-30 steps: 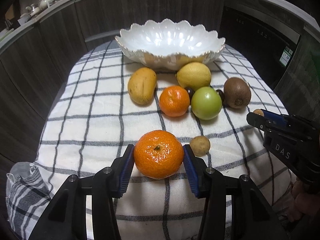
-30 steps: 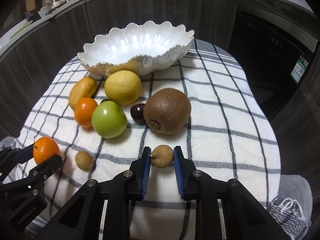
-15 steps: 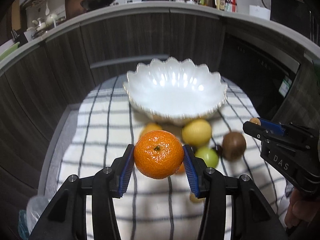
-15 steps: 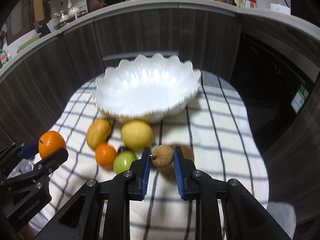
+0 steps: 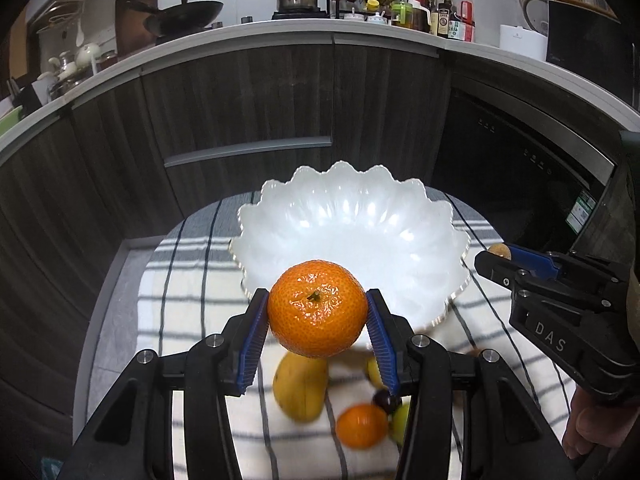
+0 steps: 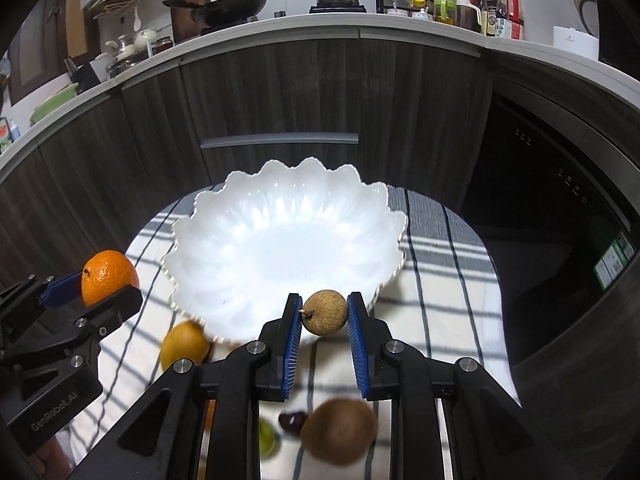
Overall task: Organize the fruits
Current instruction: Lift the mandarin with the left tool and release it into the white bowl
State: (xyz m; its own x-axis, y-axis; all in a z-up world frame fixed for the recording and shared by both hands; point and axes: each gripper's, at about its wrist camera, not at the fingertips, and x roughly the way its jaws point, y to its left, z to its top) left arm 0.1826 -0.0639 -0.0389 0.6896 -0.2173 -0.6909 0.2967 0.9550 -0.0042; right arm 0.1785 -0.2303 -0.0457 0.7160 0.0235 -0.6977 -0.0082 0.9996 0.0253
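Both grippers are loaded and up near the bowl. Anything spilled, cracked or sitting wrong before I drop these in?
Nothing stands out. The scalloped white bowl sits upright and empty on the checked cloth. The left gripper grips the orange mandarin squarely; the right gripper holds the small brown round fruit.

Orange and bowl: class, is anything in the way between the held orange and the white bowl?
Nothing visible. The left gripper holds the orange at the near rim of the bowl, whose inside shows bare. The right gripper with its small brown fruit is off to the side.
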